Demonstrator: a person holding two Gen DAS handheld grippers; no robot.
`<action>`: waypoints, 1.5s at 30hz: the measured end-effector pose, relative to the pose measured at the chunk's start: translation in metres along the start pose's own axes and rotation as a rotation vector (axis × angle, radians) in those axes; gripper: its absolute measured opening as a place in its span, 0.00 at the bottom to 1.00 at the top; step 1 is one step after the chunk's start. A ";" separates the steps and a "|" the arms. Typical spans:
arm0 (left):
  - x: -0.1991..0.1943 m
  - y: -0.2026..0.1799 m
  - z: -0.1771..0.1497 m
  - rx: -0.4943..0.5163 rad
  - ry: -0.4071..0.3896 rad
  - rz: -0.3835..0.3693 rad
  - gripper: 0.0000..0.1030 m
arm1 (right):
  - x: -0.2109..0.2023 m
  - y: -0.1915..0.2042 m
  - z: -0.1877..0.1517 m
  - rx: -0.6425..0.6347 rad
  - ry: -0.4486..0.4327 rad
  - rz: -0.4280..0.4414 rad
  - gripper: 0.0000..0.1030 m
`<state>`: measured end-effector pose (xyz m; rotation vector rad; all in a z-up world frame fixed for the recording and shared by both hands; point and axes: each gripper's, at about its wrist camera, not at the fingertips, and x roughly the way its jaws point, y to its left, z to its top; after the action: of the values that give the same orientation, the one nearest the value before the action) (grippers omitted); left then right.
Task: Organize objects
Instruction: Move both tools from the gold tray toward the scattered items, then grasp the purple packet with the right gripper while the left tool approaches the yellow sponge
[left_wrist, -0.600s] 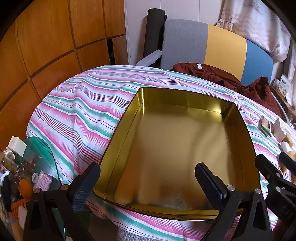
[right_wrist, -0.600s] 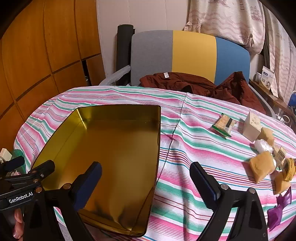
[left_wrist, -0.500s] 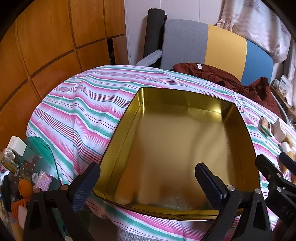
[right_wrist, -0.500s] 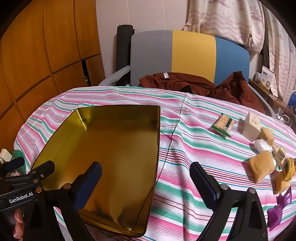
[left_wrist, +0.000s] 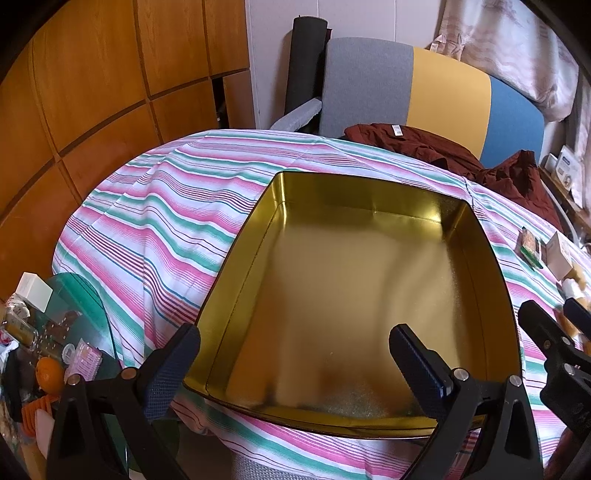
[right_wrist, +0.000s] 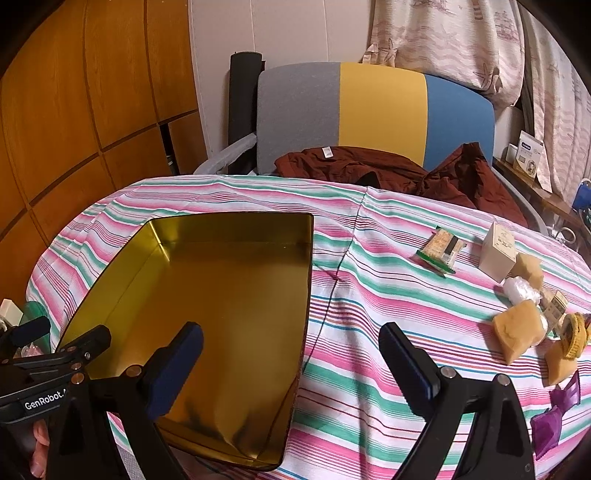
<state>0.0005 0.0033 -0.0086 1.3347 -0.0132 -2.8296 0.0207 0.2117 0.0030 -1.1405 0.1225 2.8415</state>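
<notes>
An empty gold tin box (left_wrist: 476, 236) (right_wrist: 308, 258) sits on the striped tablecloth (left_wrist: 159, 206) (right_wrist: 369, 295). My left gripper (left_wrist: 293, 356) is open and empty above the tin's near edge. My right gripper (right_wrist: 291, 354) is open and empty over the tin's right rim. Small items lie at the right of the table: a green-edged packet (right_wrist: 441, 248), a cream carton (right_wrist: 496, 253), tan blocks (right_wrist: 517, 334), a white wrapped piece (right_wrist: 521, 290), a yellow round thing (right_wrist: 574, 334) and a purple wrapper (right_wrist: 554, 417).
A maroon garment (right_wrist: 388, 170) lies at the table's far edge before a grey, yellow and blue chair back (right_wrist: 376, 107). A glass side table (left_wrist: 77, 306) with an orange (left_wrist: 48, 373) and clutter stands low at the left. Wooden panels (left_wrist: 92, 74) line the left wall.
</notes>
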 end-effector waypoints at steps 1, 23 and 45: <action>0.000 0.000 0.000 0.002 -0.004 0.002 1.00 | -0.001 -0.002 0.000 0.003 -0.001 -0.001 0.94; -0.012 -0.051 -0.023 0.154 0.011 -0.192 1.00 | -0.068 -0.210 -0.067 0.193 -0.019 -0.333 0.84; -0.033 -0.134 -0.025 0.269 0.106 -0.490 1.00 | -0.056 -0.280 -0.149 0.345 0.046 -0.262 0.41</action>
<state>0.0401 0.1380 -0.0011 1.7553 -0.0789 -3.2406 0.1914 0.4720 -0.0779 -1.0577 0.4154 2.4444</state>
